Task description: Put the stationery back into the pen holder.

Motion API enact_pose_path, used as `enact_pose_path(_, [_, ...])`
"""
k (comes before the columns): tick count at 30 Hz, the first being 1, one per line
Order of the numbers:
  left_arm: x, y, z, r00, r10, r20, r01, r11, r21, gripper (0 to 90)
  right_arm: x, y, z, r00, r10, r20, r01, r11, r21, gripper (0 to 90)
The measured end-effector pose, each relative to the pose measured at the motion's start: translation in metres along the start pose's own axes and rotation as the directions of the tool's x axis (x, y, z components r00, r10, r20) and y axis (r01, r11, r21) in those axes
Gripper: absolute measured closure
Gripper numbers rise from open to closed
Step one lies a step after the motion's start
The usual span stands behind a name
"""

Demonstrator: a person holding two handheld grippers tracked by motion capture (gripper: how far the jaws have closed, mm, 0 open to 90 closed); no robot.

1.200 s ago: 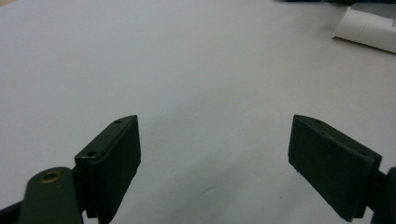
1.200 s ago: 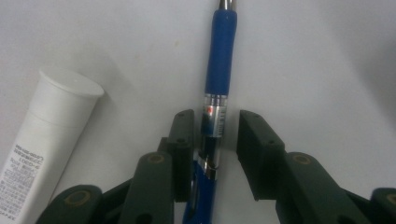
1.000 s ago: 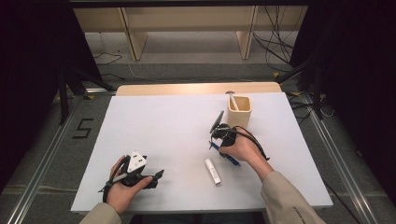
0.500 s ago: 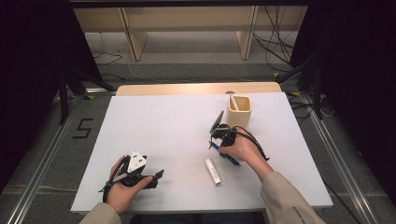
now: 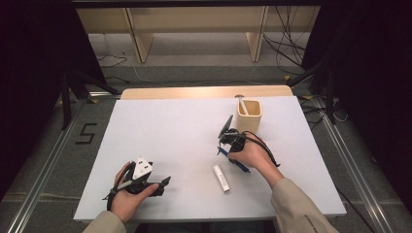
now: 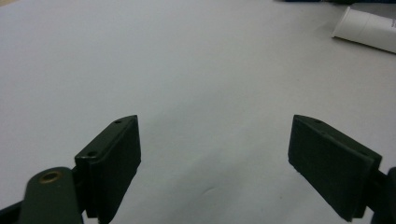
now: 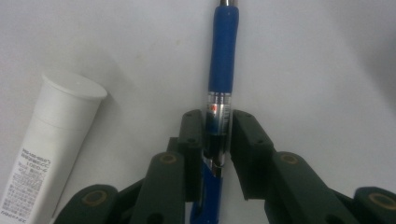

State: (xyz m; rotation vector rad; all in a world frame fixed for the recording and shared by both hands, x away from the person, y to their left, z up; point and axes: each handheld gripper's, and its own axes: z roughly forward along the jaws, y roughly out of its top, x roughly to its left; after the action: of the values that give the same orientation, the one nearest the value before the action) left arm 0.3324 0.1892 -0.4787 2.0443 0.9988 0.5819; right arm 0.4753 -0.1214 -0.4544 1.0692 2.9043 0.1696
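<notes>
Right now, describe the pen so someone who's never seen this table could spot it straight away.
On the white table, look just in front of the wooden pen holder, where the right hand-held gripper has been closing on it. The blue pen lies between the jaws, slimmer and darker than the white tube beside it.

Setting: a lab or recording studio, staged for capture. Landmark: worktop (image 5: 160,131) under a plain white cover, wooden edge showing at its far side. Black curtains hang to either side of the worktop. Beyond it, pale wooden shelving legs (image 5: 138,39) and loose cables (image 5: 291,43) on grey floor. Beside its left edge, metal floor rails and a taped "5" (image 5: 86,133) (a position marker).
</notes>
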Motion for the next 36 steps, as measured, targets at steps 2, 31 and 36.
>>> enact_pose_path(2, [-0.0003, -0.0001, 0.0001, 1.0000, -0.004, 0.000, 0.004, 1.0000, -0.001, 16.8, 0.0000, 0.0001, 0.0000, 1.0000, 0.002, -0.001, -0.002, 1.0000, 0.000, 74.9])
enact_pose_path(31, [0.0000, 0.0000, -0.0001, 1.0000, 0.001, -0.001, -0.001, 1.0000, -0.002, 16.9, 0.0008, 0.0006, 0.0006, 1.0000, 0.005, 0.003, -0.005, 1.0000, 0.001, 78.7])
enact_pose_path(36, [0.0000, 0.0000, -0.0002, 1.0000, 0.001, -0.001, -0.001, 1.0000, -0.002, 16.9, 0.0005, 0.0005, 0.0005, 1.0000, 0.004, 0.004, -0.004, 1.0000, 0.002, 79.3])
